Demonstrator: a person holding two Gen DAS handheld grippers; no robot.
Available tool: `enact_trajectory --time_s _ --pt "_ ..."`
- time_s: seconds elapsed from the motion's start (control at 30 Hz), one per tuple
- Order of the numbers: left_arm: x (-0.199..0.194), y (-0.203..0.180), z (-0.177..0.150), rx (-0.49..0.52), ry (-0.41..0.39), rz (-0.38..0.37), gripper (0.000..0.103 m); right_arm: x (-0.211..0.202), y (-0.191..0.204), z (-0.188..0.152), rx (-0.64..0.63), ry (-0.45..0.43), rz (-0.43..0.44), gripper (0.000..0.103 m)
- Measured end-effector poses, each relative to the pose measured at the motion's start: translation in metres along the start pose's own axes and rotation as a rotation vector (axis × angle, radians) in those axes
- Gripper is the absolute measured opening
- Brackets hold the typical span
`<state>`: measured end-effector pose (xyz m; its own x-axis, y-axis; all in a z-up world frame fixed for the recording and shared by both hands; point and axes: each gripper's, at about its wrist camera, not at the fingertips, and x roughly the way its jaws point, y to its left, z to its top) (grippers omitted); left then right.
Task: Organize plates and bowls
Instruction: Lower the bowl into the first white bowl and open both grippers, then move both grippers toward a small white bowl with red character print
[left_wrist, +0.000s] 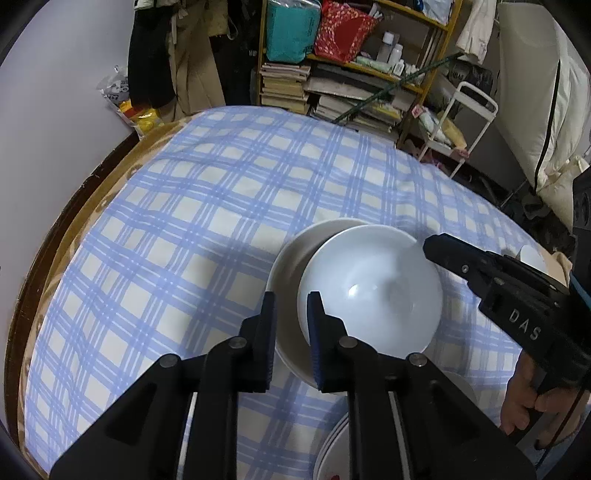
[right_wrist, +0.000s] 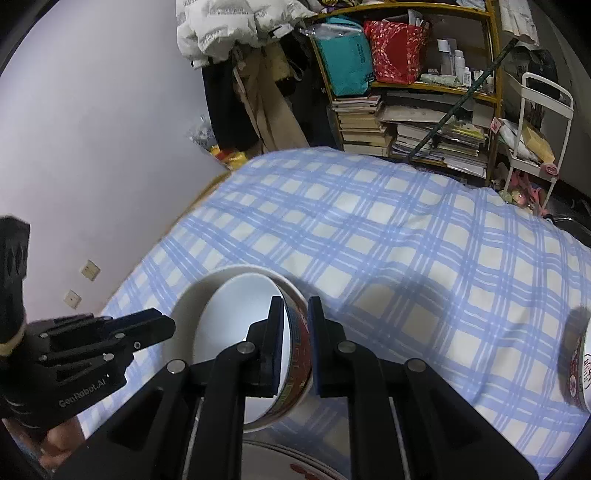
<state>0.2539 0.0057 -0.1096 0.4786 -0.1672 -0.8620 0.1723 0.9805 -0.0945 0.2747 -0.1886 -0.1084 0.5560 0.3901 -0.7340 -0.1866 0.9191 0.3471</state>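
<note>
Right gripper (right_wrist: 296, 345) clamped on rim of bowl (right_wrist: 236, 332), held tilted inside larger bowl (left_wrist: 291, 258). Left gripper (left_wrist: 291, 341) released, touching nothing.

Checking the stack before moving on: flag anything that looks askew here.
The inner bowl sits tilted and off-centre in the lower bowl, not nested flat; the right gripper clamps its rim.

My black right gripper (right_wrist: 296, 347) grips a white bowl (right_wrist: 236, 339) with red patterned outside. The cloth (right_wrist: 388, 236) is blue-and-cream checked.
</note>
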Motion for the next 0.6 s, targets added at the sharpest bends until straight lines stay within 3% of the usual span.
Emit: enact_trajectory --time_s 0.43,0.6 --pt "-0.008 -0.005 -0.010 -0.012 0.008 0.034 0.024 -0.017 -0.007 0.002 0.030 0.001 0.022 0.014" --pt "-0.021 -0.020 -0.009 0.005 -0.019 0.042 0.042 -0.039 -0.019 0.004 0.045 -0.020 -0.015 0.014"
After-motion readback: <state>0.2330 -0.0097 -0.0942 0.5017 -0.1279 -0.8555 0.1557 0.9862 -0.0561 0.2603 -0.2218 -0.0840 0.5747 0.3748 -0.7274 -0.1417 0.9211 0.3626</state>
